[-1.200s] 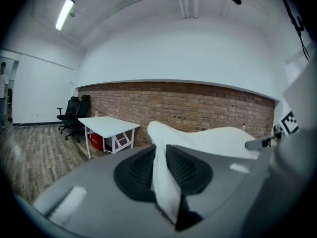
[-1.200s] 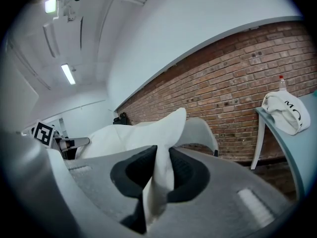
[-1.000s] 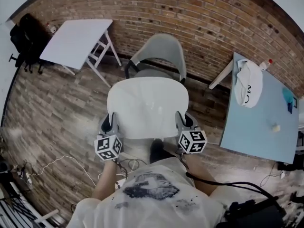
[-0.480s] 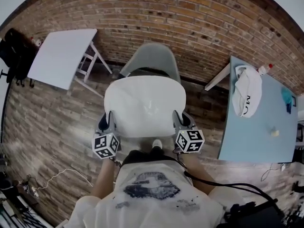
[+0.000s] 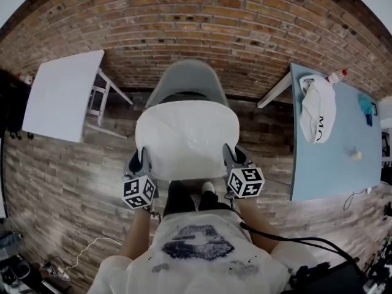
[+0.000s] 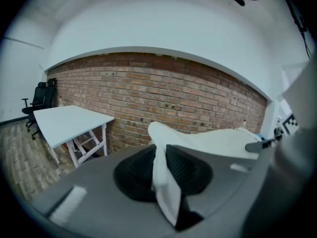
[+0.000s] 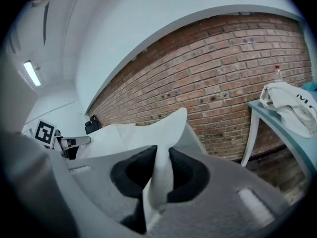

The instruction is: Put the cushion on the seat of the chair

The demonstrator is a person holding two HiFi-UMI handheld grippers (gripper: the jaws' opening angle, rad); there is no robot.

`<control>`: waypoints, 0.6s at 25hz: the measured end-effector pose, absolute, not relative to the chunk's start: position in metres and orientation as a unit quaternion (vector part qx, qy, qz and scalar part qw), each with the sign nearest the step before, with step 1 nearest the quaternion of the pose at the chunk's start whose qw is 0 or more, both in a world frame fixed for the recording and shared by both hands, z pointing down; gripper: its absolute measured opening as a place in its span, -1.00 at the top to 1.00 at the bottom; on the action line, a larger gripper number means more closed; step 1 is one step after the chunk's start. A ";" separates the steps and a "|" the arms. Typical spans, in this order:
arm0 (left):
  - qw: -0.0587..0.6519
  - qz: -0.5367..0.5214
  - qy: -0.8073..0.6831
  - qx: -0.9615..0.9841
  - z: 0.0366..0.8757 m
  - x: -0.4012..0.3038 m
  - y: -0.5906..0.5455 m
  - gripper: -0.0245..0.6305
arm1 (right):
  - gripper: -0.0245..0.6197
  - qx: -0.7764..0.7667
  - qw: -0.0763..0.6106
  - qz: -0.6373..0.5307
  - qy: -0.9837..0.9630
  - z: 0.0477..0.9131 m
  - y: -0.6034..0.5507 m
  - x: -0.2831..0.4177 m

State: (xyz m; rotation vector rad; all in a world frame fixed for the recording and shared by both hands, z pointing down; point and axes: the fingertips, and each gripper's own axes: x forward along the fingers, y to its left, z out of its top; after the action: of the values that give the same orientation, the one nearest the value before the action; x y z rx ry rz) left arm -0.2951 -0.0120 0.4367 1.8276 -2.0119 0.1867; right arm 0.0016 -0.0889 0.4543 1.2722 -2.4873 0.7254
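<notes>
I hold a white cushion [image 5: 187,138] flat in the air between both grippers, in front of a grey chair [image 5: 188,78] that stands against the brick wall. The cushion hides most of the chair's seat; only the backrest and a dark strip of seat show. My left gripper [image 5: 139,162] is shut on the cushion's left edge, and in the left gripper view the white fabric [image 6: 163,175] is pinched between the black pads. My right gripper [image 5: 234,158] is shut on the right edge, with the fabric [image 7: 157,180] squeezed between its pads.
A white folding table [image 5: 58,94] stands to the left of the chair. A light blue table [image 5: 334,155] on the right carries a white garment [image 5: 318,109], a bottle [image 5: 335,75] and small items. A brick wall runs behind. Cables lie on the wooden floor at the lower left.
Both grippers have carried the cushion forward to the chair, which now lies straight ahead and closer. The grips on the cushion are unchanged.
</notes>
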 end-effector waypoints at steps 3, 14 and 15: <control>0.221 0.074 -0.703 0.672 0.452 -0.311 -0.032 0.76 | 0.77 0.456 0.137 0.256 -0.841 0.467 -0.098 -0.011; 0.254 0.113 -0.651 0.707 0.537 -0.353 -0.097 0.76 | 0.77 0.509 0.156 0.283 -0.798 0.538 -0.123 -0.046; 0.256 0.116 -0.648 0.708 0.546 -0.355 -0.101 0.76 | 0.77 0.511 0.158 0.283 -0.796 0.546 -0.126 -0.047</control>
State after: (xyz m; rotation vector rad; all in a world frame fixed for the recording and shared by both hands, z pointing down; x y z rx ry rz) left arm -0.3549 -0.1008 0.5456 1.9207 -1.7595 0.3141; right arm -0.0472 -0.1260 0.5456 1.4602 -2.2778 0.8094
